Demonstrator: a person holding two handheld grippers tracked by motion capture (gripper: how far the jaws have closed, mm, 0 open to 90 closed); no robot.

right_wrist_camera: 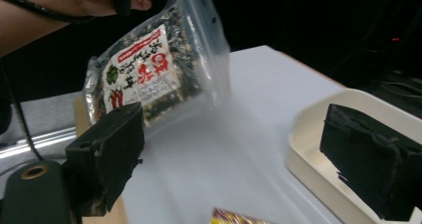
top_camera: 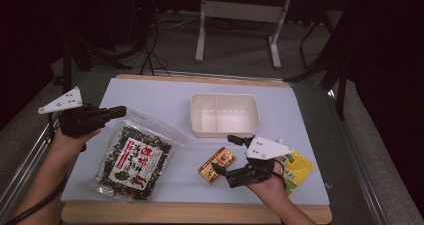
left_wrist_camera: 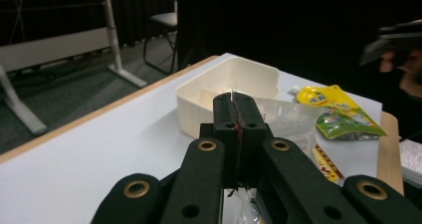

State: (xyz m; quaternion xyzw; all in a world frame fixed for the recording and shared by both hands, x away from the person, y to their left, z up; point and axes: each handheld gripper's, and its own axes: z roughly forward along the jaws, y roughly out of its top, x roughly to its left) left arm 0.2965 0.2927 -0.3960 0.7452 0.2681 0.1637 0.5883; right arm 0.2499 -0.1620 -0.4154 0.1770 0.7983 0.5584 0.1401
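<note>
A clear bag of dark seaweed flakes with a red and white label (top_camera: 134, 161) is at the left of the white mat. My left gripper (top_camera: 120, 112) is shut on the bag's clear top edge. In the left gripper view the jaws press together on a thin plastic sliver (left_wrist_camera: 234, 97). The right gripper view shows the bag (right_wrist_camera: 144, 69) raised and tilted under the left hand. My right gripper (top_camera: 223, 154) stands open just above a small red and yellow box (top_camera: 217, 165), its jaws wide apart with nothing between them (right_wrist_camera: 239, 159).
A white divided tray (top_camera: 199, 116) sits at the mat's middle back, also the white tray (left_wrist_camera: 199, 92) and its rim (right_wrist_camera: 308, 134). A yellow pouch (top_camera: 296, 168) lies under my right hand. A desk frame and chair stand beyond the table.
</note>
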